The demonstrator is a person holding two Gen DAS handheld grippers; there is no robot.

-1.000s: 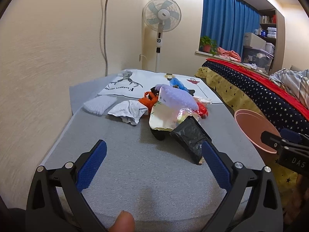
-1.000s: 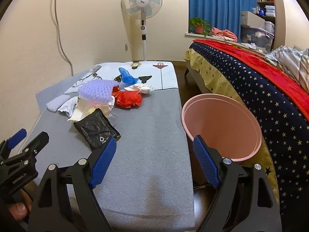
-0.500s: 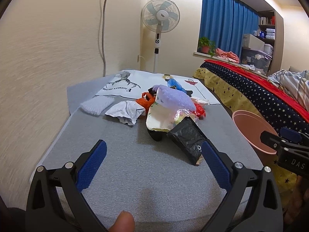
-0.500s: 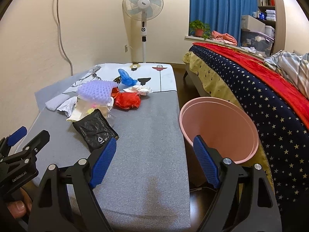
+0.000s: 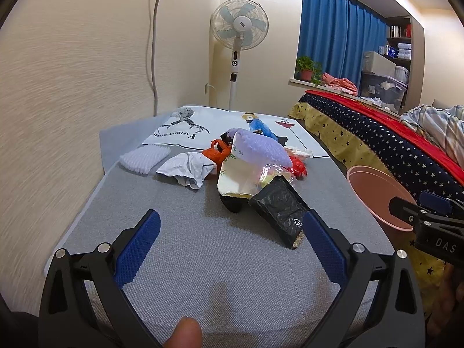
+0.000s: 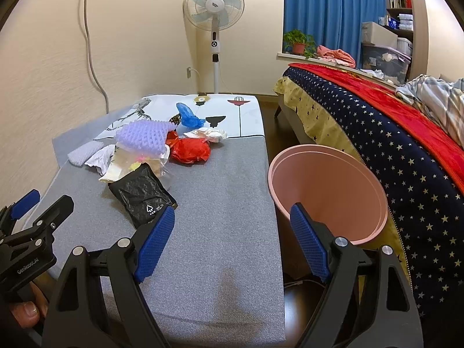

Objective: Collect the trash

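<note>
Trash sits in a heap on the grey mat [image 6: 220, 203], toward its far-left part, spilling onto the white printed cloth [image 6: 246, 113] at the far end. Nearest piece: black foil pouch [image 6: 142, 197], flat on the mat, w/ a white recycling mark on it. Just behind it, touching, a crumpled clear/cream wrapper [image 6: 127, 165], and on top of that a lilac foam net [image 6: 142, 136]. Right of those, a red plastic bag [image 6: 190, 150]; behind it a white crumpled tissue [image 6: 208, 134] at the mat/cloth seam and a blue plastic piece [image 6: 188, 116] on the cloth. Left side of heap: crumpled white paper [image 5: 188, 168], an orange bag [image 5: 216, 153] beside it, and a white foam net [image 5: 145, 158] near the mat's left edge.

Pink bin [image 6: 327, 191] stands on the floor just off the mat's right edge, between mat and the star-patterned bed [image 6: 406, 150]; inside looks empty.

Right gripper [image 6: 232, 223]: jaws wide, nothing between them, over the mat's near-right edge, its left blue pad next to the pouch's near corner in the view; contact can't be told. Left gripper [image 5: 232, 229]: jaws wide too, holding nothing, over the near part of the mat, heap ahead of it.

Bkgd: standing fan [image 6: 214, 8] by the wall, blue curtain [image 6: 333, 11].
</note>
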